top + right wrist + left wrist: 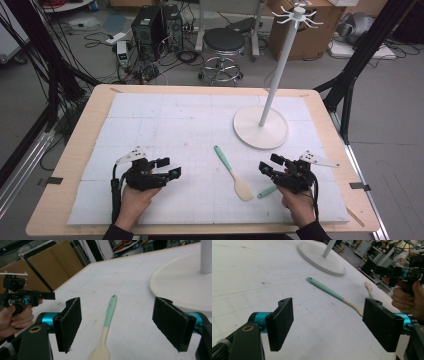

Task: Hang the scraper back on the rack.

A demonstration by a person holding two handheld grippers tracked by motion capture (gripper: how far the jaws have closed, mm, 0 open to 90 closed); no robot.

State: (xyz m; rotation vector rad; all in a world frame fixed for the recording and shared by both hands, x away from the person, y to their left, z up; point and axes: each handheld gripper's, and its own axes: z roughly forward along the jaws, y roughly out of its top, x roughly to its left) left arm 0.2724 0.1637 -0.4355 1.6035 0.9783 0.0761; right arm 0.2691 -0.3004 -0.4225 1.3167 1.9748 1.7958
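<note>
Item, high view: your left gripper (173, 168) rests low on the white mat (150, 120), jaws spread and empty, pointing right toward the mint-handled spatula (232, 172); your right gripper (265, 166) faces it from the other side, jaws likewise wide and empty, and sits the nearer of the two. The spatula lies flat between both sets of fingers, long axis diagonal, mint handle toward the far side, wooden blade toward you. A second small utensil (267, 191) lies just beside your right hand; the white hook stand (261, 127) sits beyond. Item, left gripper view: the pads (280, 323) stand far apart with nothing between; the spatula (329, 291) lies ahead, crossing aslant, blade end close to the right-hand pad. Item, right gripper view: the pads (70, 323) are parted wide; the spatula (107, 322) runs straight away between them, blade nearest, handle pointing off, so its axis lines up with your reach, not across it.
</note>
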